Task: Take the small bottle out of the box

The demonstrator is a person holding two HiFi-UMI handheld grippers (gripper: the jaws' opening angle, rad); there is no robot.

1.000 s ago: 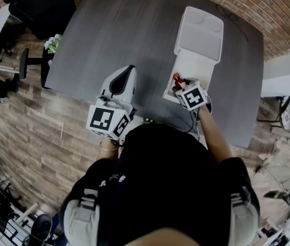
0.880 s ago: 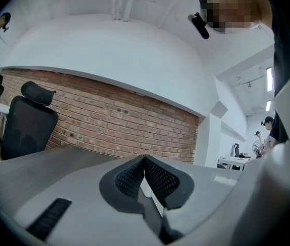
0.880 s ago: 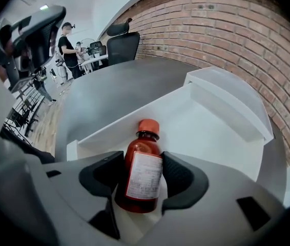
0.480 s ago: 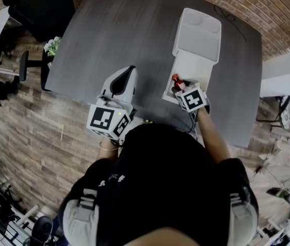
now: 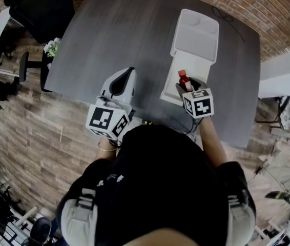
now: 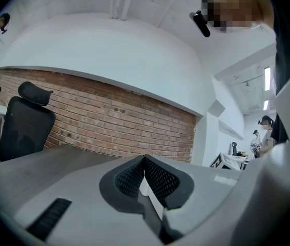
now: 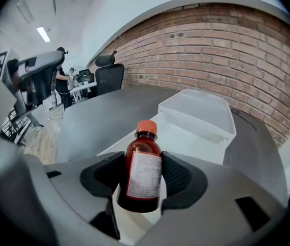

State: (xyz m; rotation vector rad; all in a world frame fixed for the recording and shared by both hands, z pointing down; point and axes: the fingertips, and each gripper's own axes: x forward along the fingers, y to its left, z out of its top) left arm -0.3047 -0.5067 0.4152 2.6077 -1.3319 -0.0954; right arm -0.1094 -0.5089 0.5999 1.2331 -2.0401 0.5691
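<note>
Bottle point(image 7: 144, 160) clamped in right hand-held gripper point(image 7: 143, 181), jaws just closed on it, over box point(image 5: 188, 65), left hand-held gripper point(image 6: 144, 163) pinched together, empty

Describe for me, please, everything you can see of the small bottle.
The small bottle is dark reddish-brown, seemingly translucent plastic or glass, with an orange screw cap and a white printed label. It stands roughly upright, clamped at its body by the right gripper, whose jaws have just been closing, over the open white box.
</note>
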